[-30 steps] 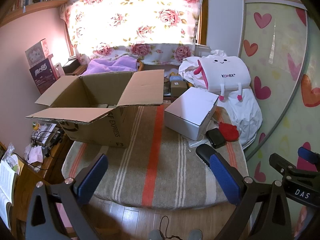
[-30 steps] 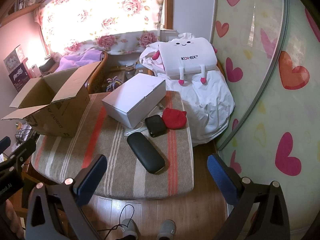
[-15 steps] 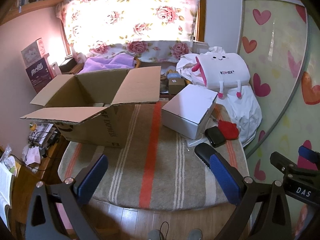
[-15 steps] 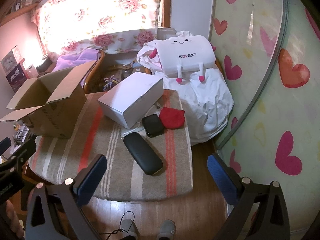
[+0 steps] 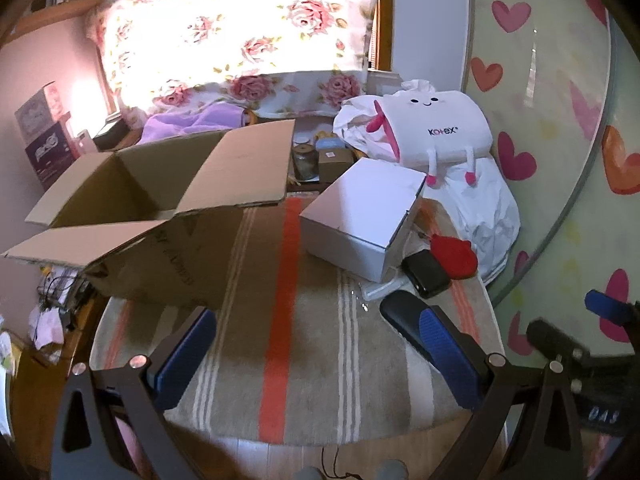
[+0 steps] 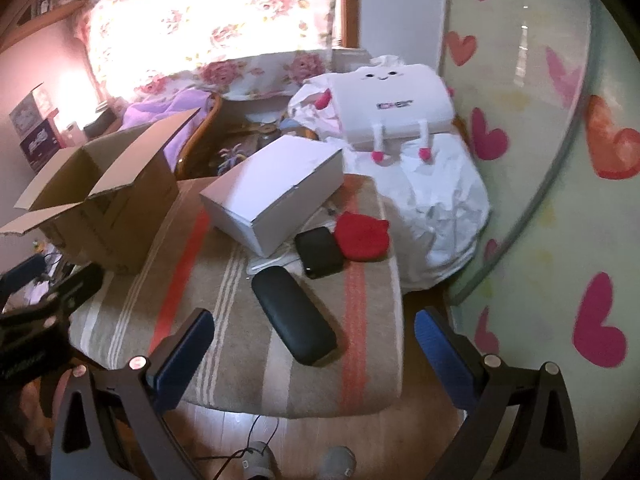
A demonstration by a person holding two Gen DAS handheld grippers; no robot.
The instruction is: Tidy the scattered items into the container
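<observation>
Your black case (image 6: pixel 294 314) lies on the striped counter (image 6: pixel 248 364), just ahead of your right tool (image 6: pixel 314 354), which gapes wide and empty. Pouch (image 6: pixel 319 252) and red purse (image 6: pixel 362 236) at twelve o'clock; carton (image 5: pixel 160 208) at ten. Left tool (image 5: pixel 316 356) wide, empty.

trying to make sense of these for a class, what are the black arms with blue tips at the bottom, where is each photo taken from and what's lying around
Those are handheld two-finger grippers, one in each of a person's hands, each carrying a fisheye camera looking along its fingers. One picture is from the left gripper, the other from the right gripper. Both are open and hold nothing. On the striped cushion stand an open cardboard box and a closed white box. Beside the white box lie a long black case, a small black pouch and a red pouch.
</observation>
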